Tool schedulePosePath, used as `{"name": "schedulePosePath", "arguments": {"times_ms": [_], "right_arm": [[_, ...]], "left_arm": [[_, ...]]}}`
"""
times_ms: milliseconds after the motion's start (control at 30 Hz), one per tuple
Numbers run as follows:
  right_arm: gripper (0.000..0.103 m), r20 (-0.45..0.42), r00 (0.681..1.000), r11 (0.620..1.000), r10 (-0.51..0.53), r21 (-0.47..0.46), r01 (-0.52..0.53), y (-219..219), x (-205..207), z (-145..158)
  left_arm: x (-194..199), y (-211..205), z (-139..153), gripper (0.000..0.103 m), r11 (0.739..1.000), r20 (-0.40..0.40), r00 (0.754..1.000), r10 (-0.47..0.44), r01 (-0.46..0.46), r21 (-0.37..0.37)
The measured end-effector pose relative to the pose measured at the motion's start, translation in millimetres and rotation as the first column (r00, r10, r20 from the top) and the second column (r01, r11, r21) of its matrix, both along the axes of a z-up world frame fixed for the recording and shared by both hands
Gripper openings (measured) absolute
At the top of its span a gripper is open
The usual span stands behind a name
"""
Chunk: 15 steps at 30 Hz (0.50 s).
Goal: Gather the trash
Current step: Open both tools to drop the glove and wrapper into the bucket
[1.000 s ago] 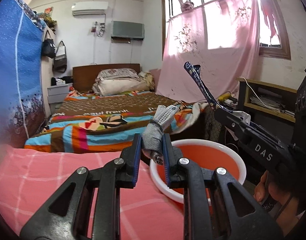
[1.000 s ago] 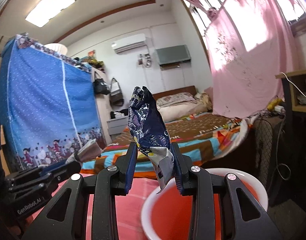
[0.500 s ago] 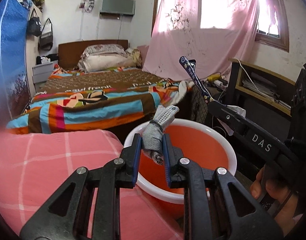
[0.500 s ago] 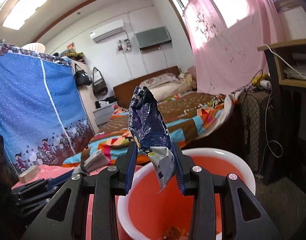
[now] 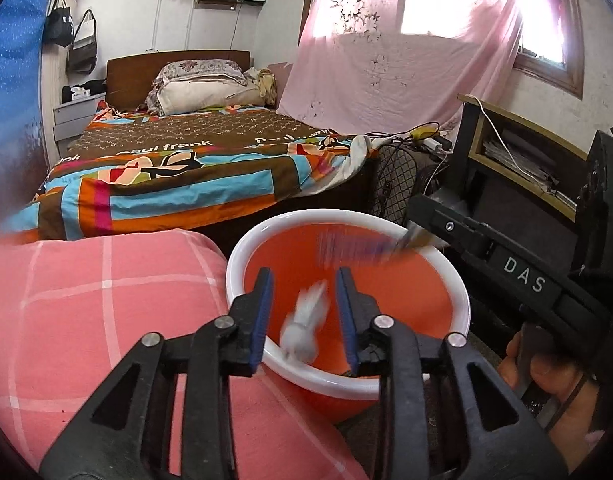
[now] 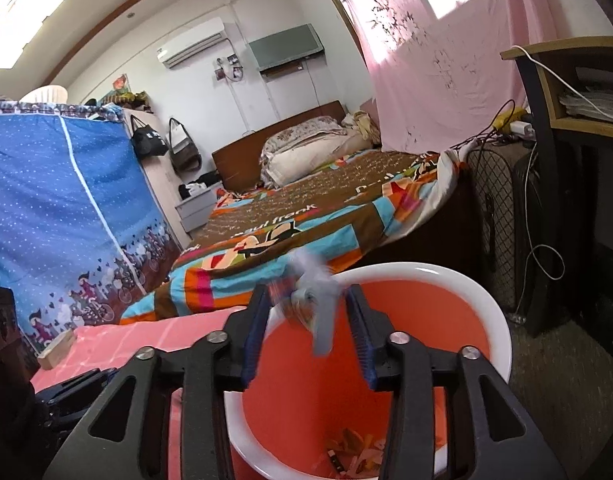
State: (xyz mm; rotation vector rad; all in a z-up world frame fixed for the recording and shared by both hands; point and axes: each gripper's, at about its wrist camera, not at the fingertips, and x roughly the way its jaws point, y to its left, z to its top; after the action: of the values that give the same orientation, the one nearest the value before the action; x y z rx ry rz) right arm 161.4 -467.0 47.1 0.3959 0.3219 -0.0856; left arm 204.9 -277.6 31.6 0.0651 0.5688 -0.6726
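Left gripper (image 5: 302, 316) fingers spread; a blurred grey-white crumpled wrapper (image 5: 304, 330) sits loose between them, over the round orange plastic basin with white rim (image 5: 446, 264). Right gripper (image 6: 306, 332) fingers also spread, a blurred blue-and-silver foil wrapper (image 6: 312, 308) loose between them above the same basin. Beyond lies a bed with striped multicolour quilt (image 5: 178, 176).

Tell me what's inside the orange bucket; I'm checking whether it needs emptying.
The right wrist view shows a few small pale scraps lying at the bottom of the orange bucket. Two blurred wrappers are above it between open tools. Tool arms hide the rest of its floor.
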Motion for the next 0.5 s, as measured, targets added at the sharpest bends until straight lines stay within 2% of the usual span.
{"name": "schedulePosePath", "arguments": {"times_ms": [500], "right_arm": [[0.045,-0.003,1.0,1.0,-0.001,0.013,0.001,-2.4,0.4,-0.5]], "left_arm": [[3.8,3.7,0.7,0.047,1.0,-0.001,1.0,0.021,-0.021,0.001]]}}
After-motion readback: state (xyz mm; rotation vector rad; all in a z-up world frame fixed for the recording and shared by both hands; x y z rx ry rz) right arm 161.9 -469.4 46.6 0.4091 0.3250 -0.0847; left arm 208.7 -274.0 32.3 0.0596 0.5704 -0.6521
